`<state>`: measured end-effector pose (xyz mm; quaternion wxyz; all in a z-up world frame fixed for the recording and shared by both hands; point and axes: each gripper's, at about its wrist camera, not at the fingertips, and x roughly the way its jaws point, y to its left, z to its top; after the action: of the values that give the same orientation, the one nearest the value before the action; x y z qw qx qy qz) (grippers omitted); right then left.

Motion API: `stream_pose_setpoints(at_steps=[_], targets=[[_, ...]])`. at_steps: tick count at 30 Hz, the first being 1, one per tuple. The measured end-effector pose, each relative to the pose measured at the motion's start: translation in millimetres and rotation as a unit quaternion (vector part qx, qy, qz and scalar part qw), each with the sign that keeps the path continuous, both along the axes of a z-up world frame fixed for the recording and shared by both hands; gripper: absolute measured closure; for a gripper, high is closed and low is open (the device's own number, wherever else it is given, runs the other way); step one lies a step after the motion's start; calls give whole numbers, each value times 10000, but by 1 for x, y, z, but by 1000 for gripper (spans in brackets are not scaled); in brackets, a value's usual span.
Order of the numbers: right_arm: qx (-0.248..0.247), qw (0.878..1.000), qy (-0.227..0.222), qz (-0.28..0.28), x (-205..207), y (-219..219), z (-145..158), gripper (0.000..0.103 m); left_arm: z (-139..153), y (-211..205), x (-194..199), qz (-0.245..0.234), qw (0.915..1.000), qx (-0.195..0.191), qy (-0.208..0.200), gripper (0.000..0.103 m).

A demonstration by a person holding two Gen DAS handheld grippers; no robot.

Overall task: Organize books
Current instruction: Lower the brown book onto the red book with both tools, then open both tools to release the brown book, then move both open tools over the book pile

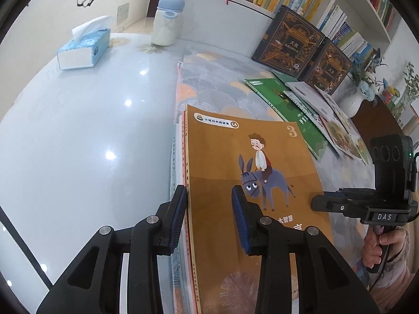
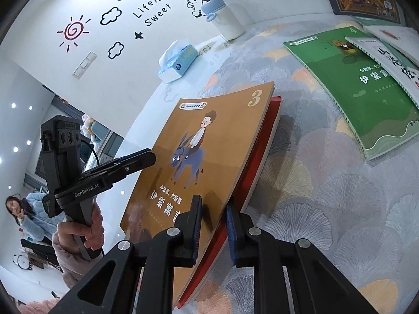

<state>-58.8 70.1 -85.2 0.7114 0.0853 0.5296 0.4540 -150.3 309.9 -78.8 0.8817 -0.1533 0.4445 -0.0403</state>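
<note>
Presently, at upper left of the left wrist view, a tissue box (image 1: 83, 49) and a blue-capped bottle (image 1: 167, 23) stand on the glossy counter (image 1: 78, 144), well apart from the work. At lower centre, the left hand-held gripper (image 1: 209, 217) is parted moderately, one pad against the spine side of the stack, the other resting on the cover of the orange book (image 1: 251, 172); it grips nothing firmly. That book tops a small stack (image 2: 262, 144) on the patterned cloth (image 2: 327, 183). In the right wrist view, lower centre, the right hand-held gripper (image 2: 213, 231) is narrowed over the stack's near edge, apparently pinching it, with the cover lifted and bowed. At upper right lie the green book (image 2: 353, 99) and other loose volumes. Risk: the thin cover may crease or slip free under an edge-only pinch, and the lower books could slide apart on the cloth.
</note>
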Motion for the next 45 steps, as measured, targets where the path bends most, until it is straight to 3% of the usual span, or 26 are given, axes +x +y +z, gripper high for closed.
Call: stream_pose_setpoints(at_steps=[13, 16, 20, 26, 33, 45], targets=[[-124, 9999, -53, 28, -2, 3, 0, 82, 10, 0, -1, 196, 9997, -39, -134, 70], [-105, 9999, 31, 52, 0, 4, 0, 74, 15, -3, -2, 203, 9996, -26, -180, 70], [48, 9997, 153, 168, 0, 7, 2, 55, 19, -4, -2, 262, 9994, -45, -215, 70], [88, 9994, 317, 116, 2, 7, 1, 54, 25, -6, -2, 366, 9990, -134, -233, 70], [-9, 9996, 285, 4, 3, -8, 3, 54, 37, -19, -6, 436, 9988, 54, -237, 67], [318, 9974, 360, -543, 6, -90, 12, 54, 53, -87, 6, 28, 9995, 133, -293, 67]])
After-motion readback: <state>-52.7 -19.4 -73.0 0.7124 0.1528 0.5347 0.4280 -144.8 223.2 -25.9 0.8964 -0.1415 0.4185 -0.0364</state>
